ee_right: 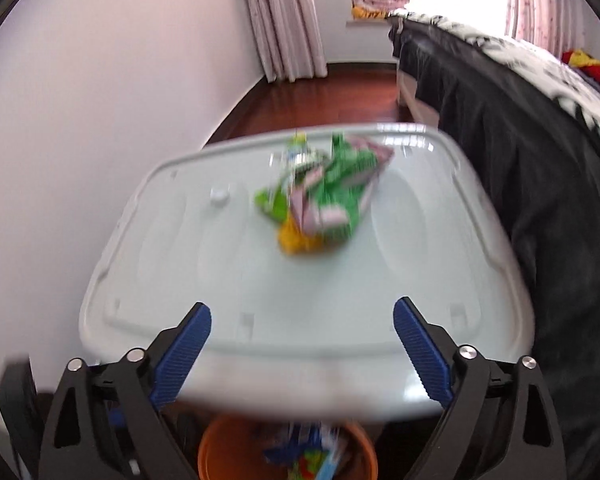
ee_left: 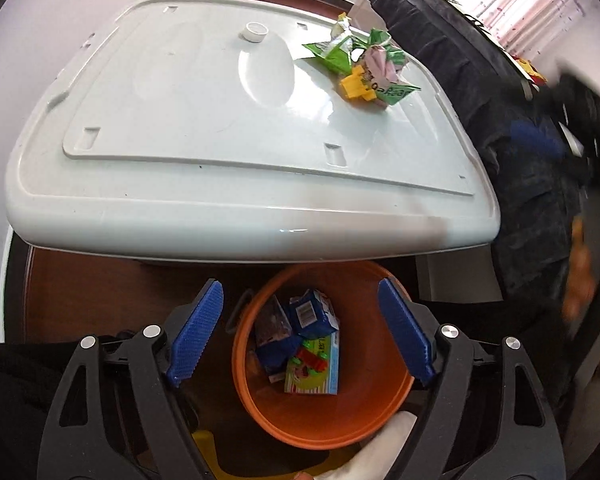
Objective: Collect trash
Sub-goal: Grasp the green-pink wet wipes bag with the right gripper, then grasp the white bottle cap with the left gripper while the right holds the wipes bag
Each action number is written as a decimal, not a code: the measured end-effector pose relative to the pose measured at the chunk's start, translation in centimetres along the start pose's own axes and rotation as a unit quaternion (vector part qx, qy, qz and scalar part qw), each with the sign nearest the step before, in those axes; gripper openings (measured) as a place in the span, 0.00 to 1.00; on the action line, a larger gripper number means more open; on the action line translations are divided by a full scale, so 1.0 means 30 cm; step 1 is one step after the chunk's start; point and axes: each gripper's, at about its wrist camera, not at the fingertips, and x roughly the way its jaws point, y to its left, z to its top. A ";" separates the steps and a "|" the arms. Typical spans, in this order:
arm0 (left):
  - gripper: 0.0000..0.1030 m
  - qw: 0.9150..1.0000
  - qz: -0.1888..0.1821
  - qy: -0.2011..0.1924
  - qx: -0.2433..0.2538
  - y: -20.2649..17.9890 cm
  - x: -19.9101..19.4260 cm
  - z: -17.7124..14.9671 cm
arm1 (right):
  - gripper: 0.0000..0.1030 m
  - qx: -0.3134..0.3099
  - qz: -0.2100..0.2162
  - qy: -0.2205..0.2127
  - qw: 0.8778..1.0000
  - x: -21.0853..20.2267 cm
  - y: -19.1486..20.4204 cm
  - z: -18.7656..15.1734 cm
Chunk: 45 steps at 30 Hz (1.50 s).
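Note:
A pile of crumpled green, pink and yellow wrappers (ee_left: pixel 360 66) lies on the far right of a pale lid (ee_left: pixel 204 120); it shows blurred in the right wrist view (ee_right: pixel 320 200). A small white bottle cap (ee_left: pixel 255 32) sits on the lid too (ee_right: pixel 219 195). An orange bucket (ee_left: pixel 380 412) on the floor below holds blue and colourful cartons (ee_left: pixel 304 338); its rim shows in the right wrist view (ee_right: pixel 212 448). My left gripper (ee_left: pixel 300 332) is open and empty above the bucket. My right gripper (ee_right: pixel 302 352) is open and empty over the lid's near edge.
A bed with dark bedding (ee_left: pixel 512 140) runs along the right side (ee_right: pixel 540 200). A white wall (ee_right: pixel 80 140) is on the left, curtains (ee_right: pixel 288 20) at the back. The floor (ee_right: pixel 332 92) is dark red wood.

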 end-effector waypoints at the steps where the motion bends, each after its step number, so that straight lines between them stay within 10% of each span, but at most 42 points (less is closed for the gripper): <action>1: 0.76 1.000 -0.001 0.000 -0.002 0.008 0.002 0.001 | 0.89 -0.001 -0.006 -0.004 1.000 0.021 0.008 0.042; 22: 0.76 0.999 -0.016 -0.027 0.014 0.038 -0.022 0.014 | 0.89 0.072 -0.110 0.063 0.989 0.548 -0.072 0.389; 25: 0.76 0.999 -0.021 -0.027 0.009 0.047 -0.022 0.020 | 0.77 0.082 -0.116 0.080 0.987 0.595 -0.089 0.391; 29: 0.76 0.999 -0.024 -0.026 0.002 0.058 -0.022 0.024 | 0.29 0.086 -0.105 0.104 0.985 0.643 -0.101 0.378; 45: 0.76 0.999 -0.011 -0.032 0.012 0.030 -0.037 0.034 | 0.20 0.096 -0.044 0.076 0.991 0.348 -0.192 0.207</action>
